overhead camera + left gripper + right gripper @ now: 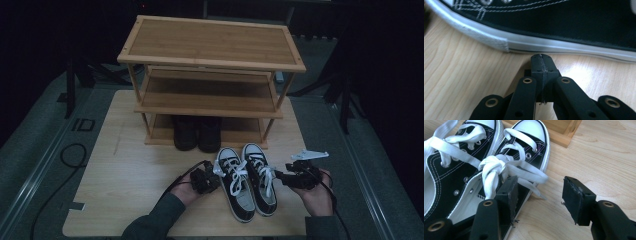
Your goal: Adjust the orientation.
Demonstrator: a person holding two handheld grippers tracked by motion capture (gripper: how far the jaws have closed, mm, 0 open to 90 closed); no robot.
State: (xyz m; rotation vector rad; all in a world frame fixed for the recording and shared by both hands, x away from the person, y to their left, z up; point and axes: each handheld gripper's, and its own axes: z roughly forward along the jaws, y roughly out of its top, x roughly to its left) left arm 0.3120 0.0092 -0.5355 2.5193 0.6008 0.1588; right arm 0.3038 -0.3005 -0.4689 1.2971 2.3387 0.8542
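- The 2 sneakers, left sneaker (235, 182) and right sneaker (261, 177), lie side by side on the wooden table (125, 185) in front of the shoe rack (210, 50): black canvas, white rubber toe caps, white laces.
- Left gripper (214, 176) sits level just beside the left sneaker's outer side, its jaws pressed together, tips at the grey rubber sole edge.
- Right gripper (278, 176), held low beside the right sneaker, has its jaws spread; 1 pad (510, 192) lies over the sneaker's edge, pinching nothing.
- 2 dark boots (197, 132) stand on the bamboo rack's bottom shelf.
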